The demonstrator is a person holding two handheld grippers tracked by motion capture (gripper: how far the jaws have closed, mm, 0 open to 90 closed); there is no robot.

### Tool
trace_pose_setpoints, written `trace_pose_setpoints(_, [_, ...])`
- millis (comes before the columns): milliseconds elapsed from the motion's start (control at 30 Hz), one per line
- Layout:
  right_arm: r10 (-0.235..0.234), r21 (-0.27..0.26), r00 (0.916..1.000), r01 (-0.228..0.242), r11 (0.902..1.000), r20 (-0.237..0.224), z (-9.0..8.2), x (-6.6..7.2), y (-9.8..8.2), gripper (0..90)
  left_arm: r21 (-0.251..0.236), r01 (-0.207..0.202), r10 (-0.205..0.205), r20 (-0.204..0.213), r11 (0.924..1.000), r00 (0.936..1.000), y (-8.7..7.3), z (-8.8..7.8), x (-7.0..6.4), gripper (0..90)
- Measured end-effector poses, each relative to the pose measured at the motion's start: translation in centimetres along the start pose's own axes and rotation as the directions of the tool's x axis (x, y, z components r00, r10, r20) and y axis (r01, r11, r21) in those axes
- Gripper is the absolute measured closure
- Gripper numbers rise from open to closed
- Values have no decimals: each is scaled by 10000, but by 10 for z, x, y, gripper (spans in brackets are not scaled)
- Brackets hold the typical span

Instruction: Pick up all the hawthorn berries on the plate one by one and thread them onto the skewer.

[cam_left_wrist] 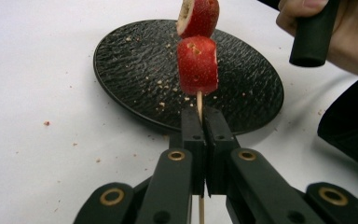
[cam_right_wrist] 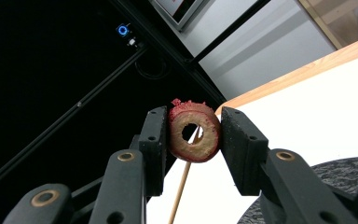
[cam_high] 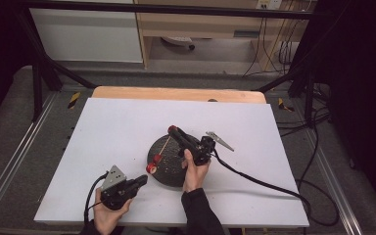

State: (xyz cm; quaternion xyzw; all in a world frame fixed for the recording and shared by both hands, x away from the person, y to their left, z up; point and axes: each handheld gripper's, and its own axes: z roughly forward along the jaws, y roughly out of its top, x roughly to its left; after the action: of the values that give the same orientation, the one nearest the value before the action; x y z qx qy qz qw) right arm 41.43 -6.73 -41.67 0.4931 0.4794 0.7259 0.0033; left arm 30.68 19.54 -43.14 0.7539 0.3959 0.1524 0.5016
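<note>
Surroundings beyond the work

A white table top (cam_high: pixel 117 132) is lying over a wooden board (cam_high: pixel 176 93), red crumbs (cam_left_wrist: pixel 47 123) are dotting it, black cables (cam_high: pixel 318 147) are trailing across the grey floor (cam_high: pixel 10 142), and a wooden cabinet (cam_high: pixel 200 24) is standing behind.

Rough-textured matt black plate (cam_left_wrist: pixel 135 65), thin wooden skewer (cam_left_wrist: pixel 199 103), glossy red fruit slices (cam_left_wrist: pixel 197 65), smooth white tabletop (cam_high: pixel 117 132).

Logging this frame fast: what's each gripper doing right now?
Left gripper: closed on the wooden skewer.
Right gripper: closed on a cored red fruit ring.
</note>
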Motion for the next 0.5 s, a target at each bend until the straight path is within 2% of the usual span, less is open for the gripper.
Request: trace_pose_setpoints(500, [-45,49,9999,45,10000,-116,-3,3,1,631,-116,18,-18,21,9999,10000,12,9,-5,881])
